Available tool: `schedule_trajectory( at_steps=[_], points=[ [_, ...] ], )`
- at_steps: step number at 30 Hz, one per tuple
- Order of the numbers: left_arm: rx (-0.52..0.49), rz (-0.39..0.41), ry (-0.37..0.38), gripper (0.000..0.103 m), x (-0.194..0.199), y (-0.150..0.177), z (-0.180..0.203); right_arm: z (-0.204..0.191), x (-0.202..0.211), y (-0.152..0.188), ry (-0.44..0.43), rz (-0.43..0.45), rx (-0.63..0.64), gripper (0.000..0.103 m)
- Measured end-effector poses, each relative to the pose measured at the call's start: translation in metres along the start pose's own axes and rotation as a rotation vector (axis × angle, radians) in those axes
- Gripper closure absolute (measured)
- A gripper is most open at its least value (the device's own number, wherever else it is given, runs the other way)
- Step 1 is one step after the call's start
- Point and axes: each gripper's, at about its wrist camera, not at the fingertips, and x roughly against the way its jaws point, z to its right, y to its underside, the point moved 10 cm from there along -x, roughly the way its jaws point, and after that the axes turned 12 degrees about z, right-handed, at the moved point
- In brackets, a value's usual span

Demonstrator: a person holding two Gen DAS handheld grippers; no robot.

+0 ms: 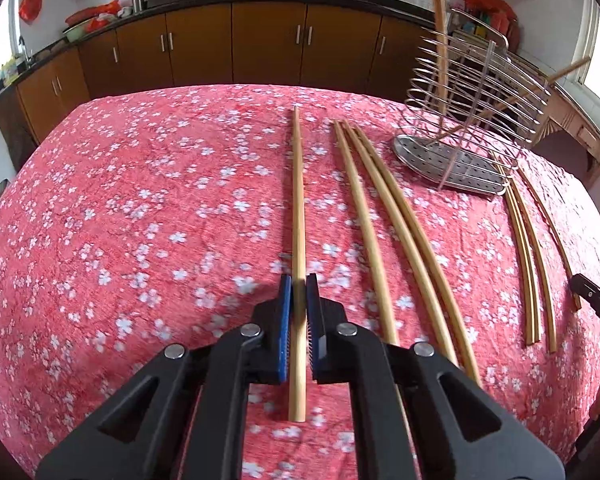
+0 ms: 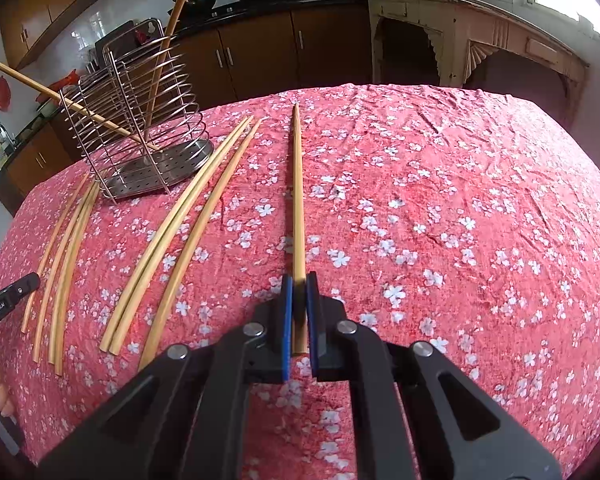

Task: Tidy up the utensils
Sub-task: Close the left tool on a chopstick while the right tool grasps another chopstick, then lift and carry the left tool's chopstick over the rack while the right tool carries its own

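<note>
Left wrist: floral red tablecloth, brown kitchen cabinets behind.

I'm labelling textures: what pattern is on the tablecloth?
Pinkish-red tablecloth with small white blossoms; clearest in the right wrist view.

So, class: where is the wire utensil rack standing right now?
The wire utensil rack stands at the table's far edge: upper right in the left wrist view, upper left in the right, with loose chopsticks beside it.
</note>
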Motion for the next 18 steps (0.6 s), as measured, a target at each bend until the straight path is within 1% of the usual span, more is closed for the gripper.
schedule_trajectory(
  at_steps=[2,4,8,18],
  points=[
    [0.009,0.005,-0.004,0.096,0.001,-0.002,-0.01,0.003,-0.001,-0.002,0.002,0.006,0.002,0.095],
    [0.013,0.009,0.013,0.095,0.002,-0.002,-0.013,0.002,-0.001,-0.002,0.004,0.009,0.005,0.095],
    [-0.008,0.025,0.015,0.095,0.004,-0.002,-0.012,0.004,-0.003,-0.003,-0.001,0.007,-0.001,0.095],
    [0.029,0.026,0.043,0.094,0.007,0.0,-0.017,0.003,-0.002,-0.002,-0.003,0.008,-0.004,0.095]
  ],
)
